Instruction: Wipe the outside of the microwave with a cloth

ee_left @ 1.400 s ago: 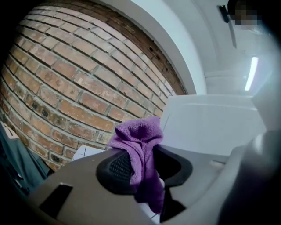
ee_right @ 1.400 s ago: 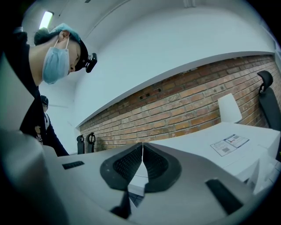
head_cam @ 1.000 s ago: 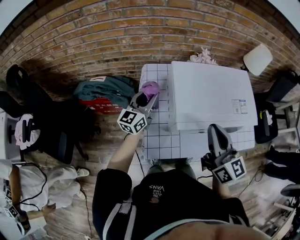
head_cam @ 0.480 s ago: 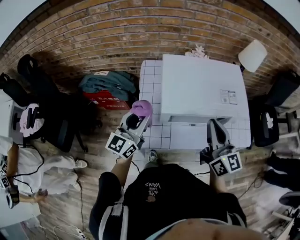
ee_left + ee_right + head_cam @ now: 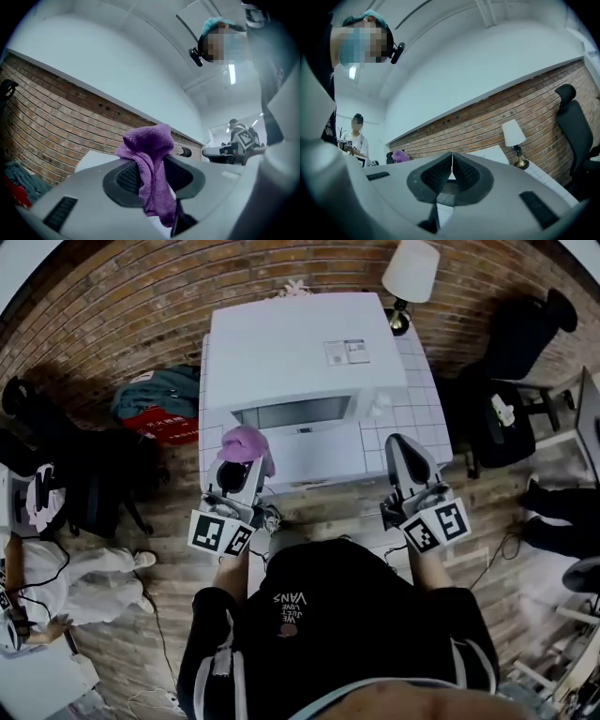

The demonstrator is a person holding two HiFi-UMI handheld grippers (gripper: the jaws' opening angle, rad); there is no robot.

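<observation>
In the head view, the microwave (image 5: 300,343) is sitting at twelve o'clock on the tiled table (image 5: 417,413). The left gripper (image 5: 240,468), at nine o'clock, is holding the purple cloth (image 5: 246,443) bunched forward, probably so the fabric meets the casing first. The right gripper (image 5: 401,442) is waiting at three o'clock.

In the left gripper view, the jaws are pinching the cloth mid-fold.

In the right gripper view, the jaws are pressing together on nothing, likely keeping clear.

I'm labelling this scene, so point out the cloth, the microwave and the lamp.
cloth (image 5: 246,443), head view, on its bunched purple top.
microwave (image 5: 291,343), head view, on its bare white top panel.
lamp (image 5: 411,268), head view, on its white shade.
</observation>
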